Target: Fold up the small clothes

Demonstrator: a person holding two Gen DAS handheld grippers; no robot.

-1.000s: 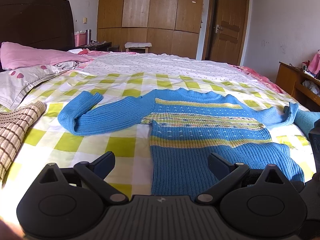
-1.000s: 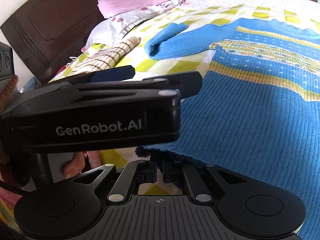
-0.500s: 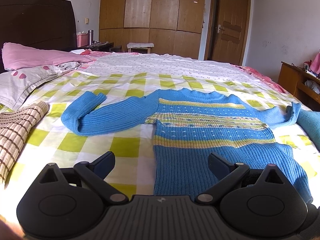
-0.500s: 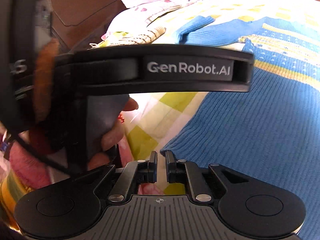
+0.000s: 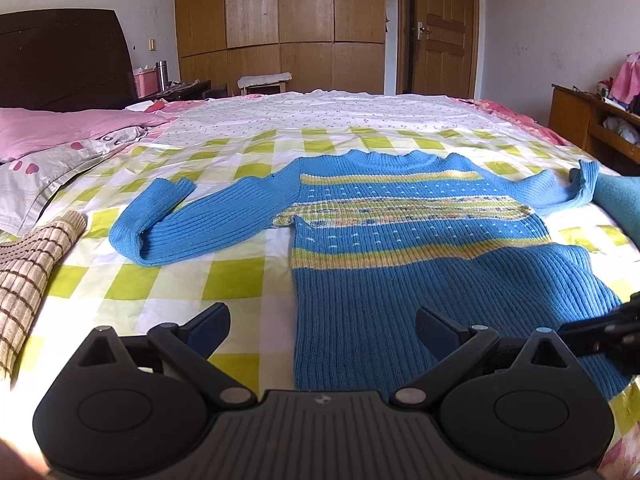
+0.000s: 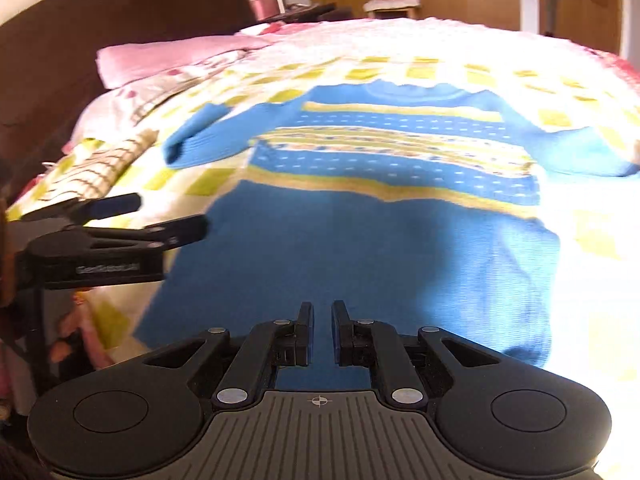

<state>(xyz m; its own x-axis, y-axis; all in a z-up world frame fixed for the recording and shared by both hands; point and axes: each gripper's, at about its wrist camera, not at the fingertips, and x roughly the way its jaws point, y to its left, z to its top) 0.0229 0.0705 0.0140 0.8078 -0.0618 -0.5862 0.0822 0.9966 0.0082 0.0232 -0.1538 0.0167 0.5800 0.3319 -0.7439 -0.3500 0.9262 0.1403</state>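
Observation:
A blue knitted sweater (image 5: 400,248) with yellow and white stripes lies flat, front up, on the bed, neck away from me. Its left sleeve (image 5: 180,220) is doubled back on itself. My left gripper (image 5: 322,320) is open wide just above the hem's left corner, one finger over the sheet and one over the sweater, holding nothing. My right gripper (image 6: 323,312) hovers over the sweater's (image 6: 360,240) lower middle, its jaws a narrow gap apart with nothing between them. In the right wrist view my left gripper (image 6: 170,213) shows at the left. The right gripper's (image 5: 612,332) dark body edges into the left wrist view.
The bed has a green-and-white checked sheet (image 5: 132,280). A brown checked cloth (image 5: 28,264) lies at the left edge, with pink and grey pillows (image 5: 60,140) behind it. A teal garment (image 5: 620,200) lies by the right sleeve. A dark headboard, wardrobe, door and wooden desk ring the room.
My right gripper has swung right, away from the left gripper and the hem's left corner, to above the sweater's lower middle. Its jaws have parted slightly. The left gripper has hardly moved.

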